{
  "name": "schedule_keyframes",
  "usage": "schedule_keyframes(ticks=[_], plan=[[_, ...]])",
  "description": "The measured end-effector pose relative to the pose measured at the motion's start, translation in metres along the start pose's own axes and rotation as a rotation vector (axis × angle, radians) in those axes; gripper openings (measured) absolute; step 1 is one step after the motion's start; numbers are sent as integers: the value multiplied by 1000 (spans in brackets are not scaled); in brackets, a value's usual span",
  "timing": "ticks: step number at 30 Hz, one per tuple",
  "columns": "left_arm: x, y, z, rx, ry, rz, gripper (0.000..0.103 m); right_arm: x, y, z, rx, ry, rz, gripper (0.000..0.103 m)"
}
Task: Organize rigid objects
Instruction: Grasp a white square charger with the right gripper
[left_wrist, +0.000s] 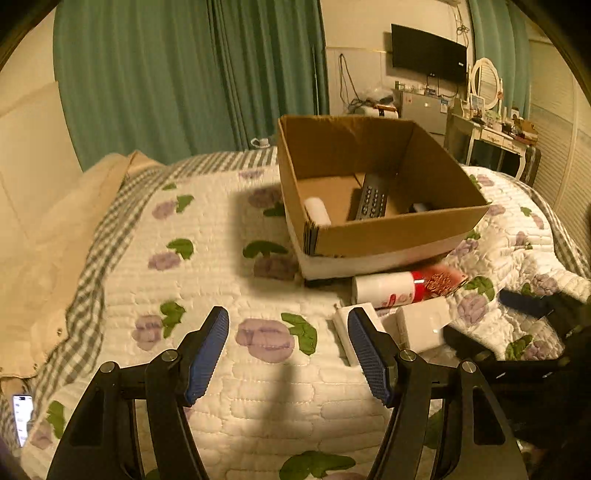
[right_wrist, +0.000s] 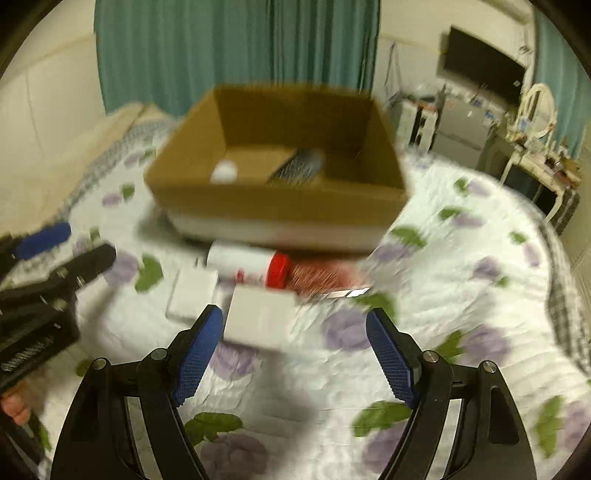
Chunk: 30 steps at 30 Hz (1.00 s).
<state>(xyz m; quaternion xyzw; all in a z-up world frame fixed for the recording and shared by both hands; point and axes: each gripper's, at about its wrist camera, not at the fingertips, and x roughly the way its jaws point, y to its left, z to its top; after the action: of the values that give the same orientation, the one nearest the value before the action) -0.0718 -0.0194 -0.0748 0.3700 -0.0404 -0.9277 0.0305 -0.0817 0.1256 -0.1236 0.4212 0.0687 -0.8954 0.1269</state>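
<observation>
A cardboard box (left_wrist: 391, 232) (right_wrist: 280, 206) stands on the floral quilt and holds a black remote (left_wrist: 373, 197) (right_wrist: 299, 168) and a white roll (left_wrist: 317, 210) (right_wrist: 223, 171). In front of it lie a white bottle with a red cap (left_wrist: 384, 290) (right_wrist: 243, 262), a red comb-like item (left_wrist: 441, 282) (right_wrist: 317, 277) and two white boxes (left_wrist: 421, 323) (right_wrist: 192, 295) (right_wrist: 258, 317). My left gripper (left_wrist: 288, 350) is open and empty over the quilt, left of the white boxes. My right gripper (right_wrist: 295, 350) is open and empty, just before the nearer white box; that view is blurred.
A phone (left_wrist: 22, 417) lies at the quilt's near left edge. Beige pillows (left_wrist: 48, 236) sit at the left. Green curtains (left_wrist: 184, 74) hang behind the bed. A dresser with mirror (left_wrist: 491, 122) and a wall TV (left_wrist: 428, 51) stand at the far right.
</observation>
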Motion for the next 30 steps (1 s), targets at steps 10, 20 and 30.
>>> schedule_keyframes(ticks=[10,20,30], plan=[[26,8,-9,-42,70,-11,70,56,6,5,48,84,51,77],[30,-12,-7,-15,106,-55,70,15,-25,11,84,13,21,55],[66,-54,-8,-3,208,-104,70,11,-63,15,170,5,-31,55]])
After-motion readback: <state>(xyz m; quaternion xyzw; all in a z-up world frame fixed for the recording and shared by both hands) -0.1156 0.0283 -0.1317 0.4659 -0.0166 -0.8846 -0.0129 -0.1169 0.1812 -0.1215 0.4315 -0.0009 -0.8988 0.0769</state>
